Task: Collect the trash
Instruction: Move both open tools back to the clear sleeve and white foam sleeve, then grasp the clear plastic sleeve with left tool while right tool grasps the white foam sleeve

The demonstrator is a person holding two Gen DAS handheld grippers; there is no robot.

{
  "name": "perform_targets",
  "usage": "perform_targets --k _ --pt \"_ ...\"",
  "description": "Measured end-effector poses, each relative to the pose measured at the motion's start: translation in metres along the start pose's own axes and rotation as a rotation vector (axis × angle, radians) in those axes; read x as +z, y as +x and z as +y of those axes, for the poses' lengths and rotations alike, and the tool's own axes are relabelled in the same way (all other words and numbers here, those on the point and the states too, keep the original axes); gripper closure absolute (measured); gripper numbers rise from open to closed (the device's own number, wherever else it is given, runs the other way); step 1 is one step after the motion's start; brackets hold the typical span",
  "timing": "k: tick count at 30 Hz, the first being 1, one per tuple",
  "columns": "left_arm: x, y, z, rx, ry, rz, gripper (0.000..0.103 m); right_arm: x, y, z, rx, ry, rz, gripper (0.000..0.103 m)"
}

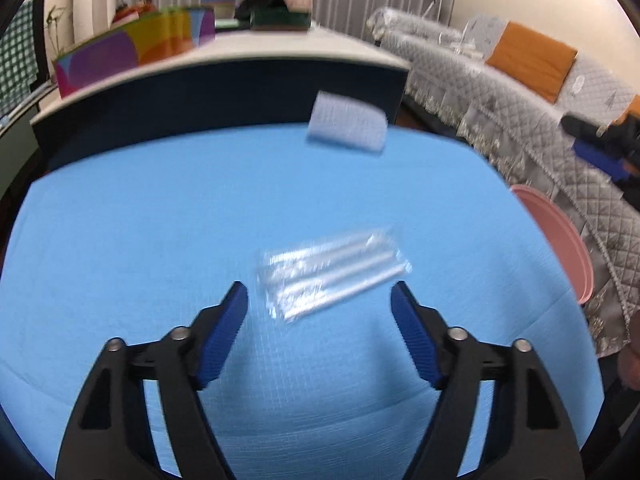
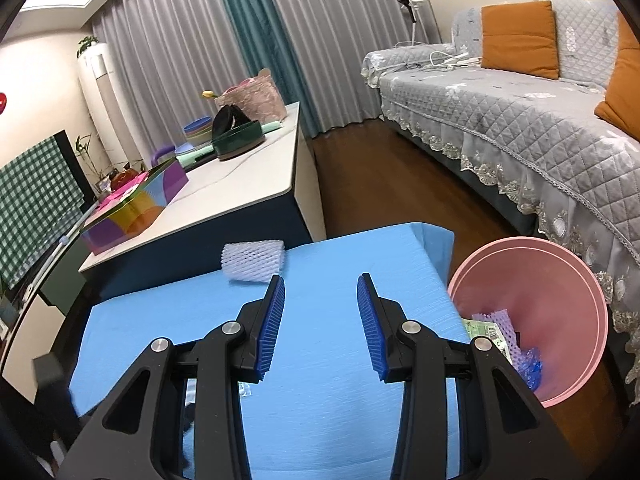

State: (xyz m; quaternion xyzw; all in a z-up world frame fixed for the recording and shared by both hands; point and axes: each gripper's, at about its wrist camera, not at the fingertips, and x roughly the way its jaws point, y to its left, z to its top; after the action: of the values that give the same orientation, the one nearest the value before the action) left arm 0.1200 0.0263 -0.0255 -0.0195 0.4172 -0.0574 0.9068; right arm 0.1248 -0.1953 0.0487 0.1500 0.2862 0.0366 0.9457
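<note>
Clear plastic wrapper, blurred, is seen at 12 o'clock of the spread, empty left hand-held gripper. Nothing is held by the parted right hand-held gripper; possibly foam netting lies at 11 o'clock.

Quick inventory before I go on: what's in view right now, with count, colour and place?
clear plastic wrapper: one, transparent, middle of the blue tablecloth, just ahead of the left gripper
foam net sleeve: one, white, far edge of the tablecloth
pink bin: one, beside the table's right edge, holding foam netting and packaging scraps
side counter: one, white top, behind the table, carrying a rainbow box, bowls and a bag
sofa: one, grey quilted cover, orange cushions, right
left gripper: black, blue pads, open, empty
right gripper: black, blue pads, open, empty, above the tablecloth
</note>
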Motion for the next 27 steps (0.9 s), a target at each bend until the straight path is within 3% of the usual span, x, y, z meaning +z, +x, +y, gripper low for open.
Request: perform_targets --k 3,8,13,17,21,24,27 --pt "-0.001 0.007 0.002 0.039 -0.011 0.019 0.024 -0.001 0.001 0.0 0.0 -0.002 0.006 0.064" --pt "0.007 0.014 0.005 0.068 -0.058 0.03 0.024 -0.004 0.004 -0.008 -0.014 -0.007 0.024 0.064" --pt "0.012 0.024 -0.001 0.095 -0.043 0.049 0.024 -0.009 0.011 -0.015 -0.025 -0.012 0.046 0.064" --pt "0.015 0.033 -0.008 0.09 -0.019 0.072 0.024 -0.012 0.018 -0.016 -0.028 -0.02 0.063 0.064" --pt "0.018 0.04 -0.009 0.062 -0.02 0.078 0.026 -0.015 0.027 -0.015 -0.029 -0.026 0.077 0.055" --pt "0.021 0.042 -0.009 0.039 -0.013 0.067 0.046 -0.017 0.036 -0.013 -0.021 -0.026 0.092 0.054" --pt "0.024 0.041 -0.01 0.005 0.0 0.049 0.079 -0.018 0.048 -0.009 -0.007 -0.027 0.112 0.054"
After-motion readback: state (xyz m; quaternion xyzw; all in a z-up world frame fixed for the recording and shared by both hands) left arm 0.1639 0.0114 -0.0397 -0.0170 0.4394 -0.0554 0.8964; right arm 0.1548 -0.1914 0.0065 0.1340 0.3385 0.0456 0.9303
